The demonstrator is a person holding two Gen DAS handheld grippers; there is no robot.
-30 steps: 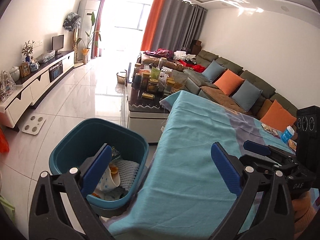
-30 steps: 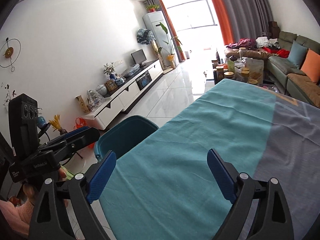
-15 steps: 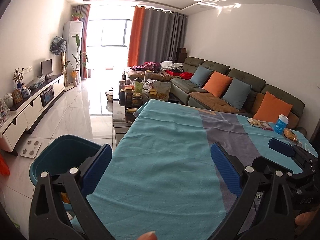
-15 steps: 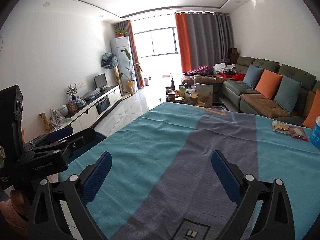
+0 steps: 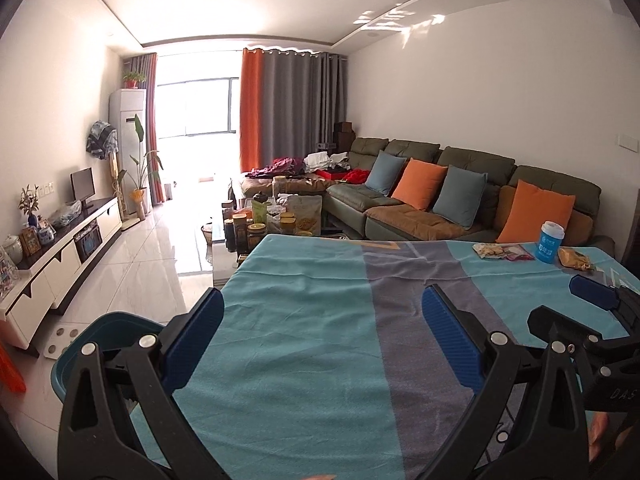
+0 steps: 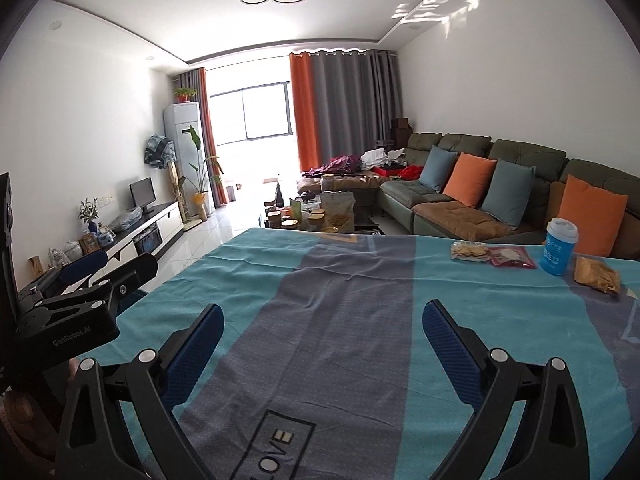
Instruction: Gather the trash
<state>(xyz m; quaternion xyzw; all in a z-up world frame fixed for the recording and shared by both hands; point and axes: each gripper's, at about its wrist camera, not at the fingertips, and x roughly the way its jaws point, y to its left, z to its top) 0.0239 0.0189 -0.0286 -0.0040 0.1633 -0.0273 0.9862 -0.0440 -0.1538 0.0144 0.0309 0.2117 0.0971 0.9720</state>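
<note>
Trash lies at the far right of the teal and grey tablecloth (image 6: 344,320): a blue paper cup (image 6: 560,246), a clear snack packet (image 6: 469,251), a red wrapper (image 6: 512,258) and a brown snack bag (image 6: 596,275). The left wrist view shows the same cup (image 5: 551,242) and wrappers (image 5: 502,251). My left gripper (image 5: 322,334) hovers open over the cloth's left half, beside the teal bin (image 5: 86,344) on the floor. My right gripper (image 6: 323,340) is open and empty above the grey stripe, well short of the trash.
A green sofa (image 6: 480,184) with orange and blue cushions runs along the right wall. A coffee table (image 5: 272,220) crowded with jars and bags stands beyond the table's far edge. A white TV cabinet (image 5: 60,248) lines the left wall across tiled floor.
Both views have swung up and to the right, away from the teal bin and toward the tabletop. The cup and wrappers have come into view. Both grippers stayed open.
</note>
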